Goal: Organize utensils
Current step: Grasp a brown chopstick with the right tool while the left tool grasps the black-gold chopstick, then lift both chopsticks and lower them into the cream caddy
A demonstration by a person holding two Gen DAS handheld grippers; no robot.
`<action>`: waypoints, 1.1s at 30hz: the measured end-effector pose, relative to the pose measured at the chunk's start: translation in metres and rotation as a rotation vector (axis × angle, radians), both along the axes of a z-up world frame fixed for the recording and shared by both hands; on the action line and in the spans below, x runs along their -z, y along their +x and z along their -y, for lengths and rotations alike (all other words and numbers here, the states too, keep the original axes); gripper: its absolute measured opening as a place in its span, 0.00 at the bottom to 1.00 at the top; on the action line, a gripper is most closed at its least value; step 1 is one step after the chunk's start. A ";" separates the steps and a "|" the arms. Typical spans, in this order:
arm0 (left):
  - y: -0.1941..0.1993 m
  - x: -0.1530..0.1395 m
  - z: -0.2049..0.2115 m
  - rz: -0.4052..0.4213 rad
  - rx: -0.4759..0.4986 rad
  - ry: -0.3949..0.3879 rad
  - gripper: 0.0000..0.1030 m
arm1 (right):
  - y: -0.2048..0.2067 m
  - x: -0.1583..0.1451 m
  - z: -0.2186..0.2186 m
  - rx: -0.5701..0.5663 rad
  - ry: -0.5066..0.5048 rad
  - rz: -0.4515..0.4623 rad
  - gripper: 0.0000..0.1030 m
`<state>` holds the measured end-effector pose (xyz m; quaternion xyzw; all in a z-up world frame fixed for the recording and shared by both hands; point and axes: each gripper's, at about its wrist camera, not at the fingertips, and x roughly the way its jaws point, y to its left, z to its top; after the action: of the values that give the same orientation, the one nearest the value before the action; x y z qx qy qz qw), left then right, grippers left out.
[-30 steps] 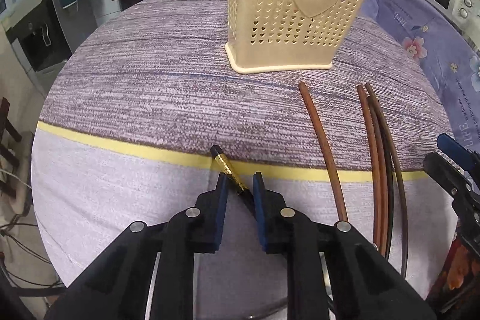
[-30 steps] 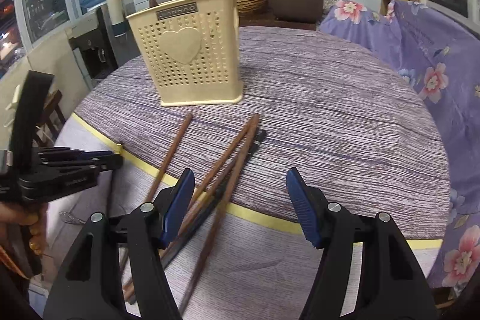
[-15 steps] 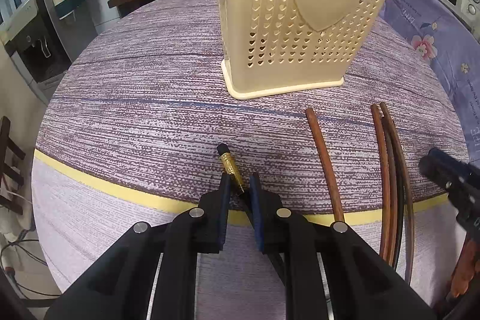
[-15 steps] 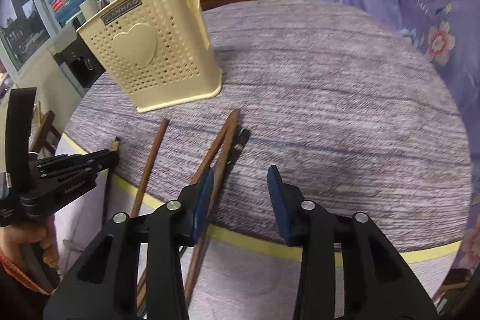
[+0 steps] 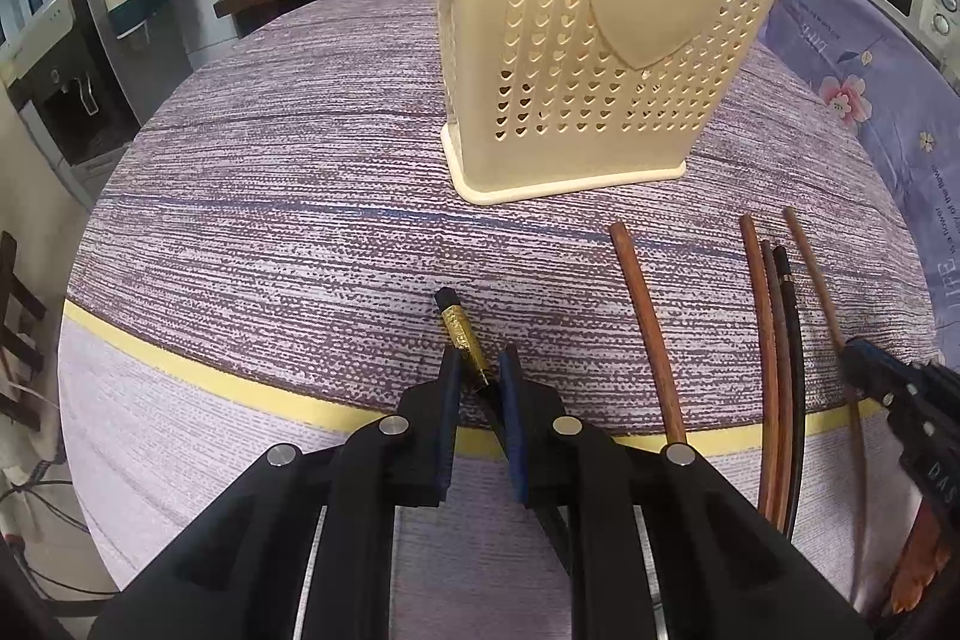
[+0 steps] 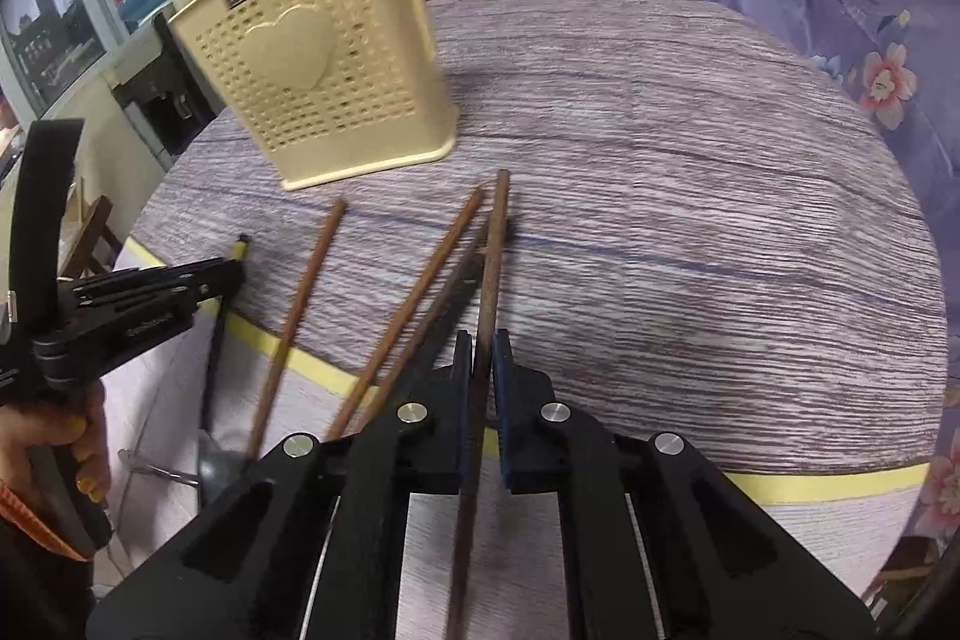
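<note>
On a round table covered in purple striped cloth, the left gripper is clamping a black chopstick with a gold band near the table's front edge. Behind it, toward the middle, a cream perforated utensil holder is standing upright. To the right, loose brown chopsticks are lying side by side. The right gripper is pinching one brown chopstick at the front edge.
</note>
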<state>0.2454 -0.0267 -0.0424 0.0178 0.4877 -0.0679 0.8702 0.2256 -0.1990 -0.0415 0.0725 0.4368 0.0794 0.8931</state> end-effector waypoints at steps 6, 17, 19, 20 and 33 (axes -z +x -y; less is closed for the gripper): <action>0.001 -0.001 0.000 -0.005 -0.004 0.005 0.14 | 0.005 0.007 0.021 0.026 -0.062 -0.035 0.14; -0.005 0.000 0.011 -0.021 -0.004 0.029 0.31 | 0.044 0.004 0.018 0.014 -0.136 -0.037 0.30; -0.002 0.000 0.016 -0.020 -0.007 0.051 0.30 | 0.054 0.003 0.017 0.023 -0.132 -0.043 0.30; -0.001 0.000 0.017 -0.019 -0.008 0.055 0.27 | 0.057 0.003 0.016 0.023 -0.136 -0.045 0.26; 0.014 -0.021 0.013 0.063 -0.024 0.021 0.08 | 0.066 -0.027 0.024 -0.028 0.009 0.070 0.08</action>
<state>0.2596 -0.0400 -0.0216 0.0234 0.4608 -0.0519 0.8857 0.2914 -0.2235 -0.0146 0.0675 0.4058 0.0961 0.9064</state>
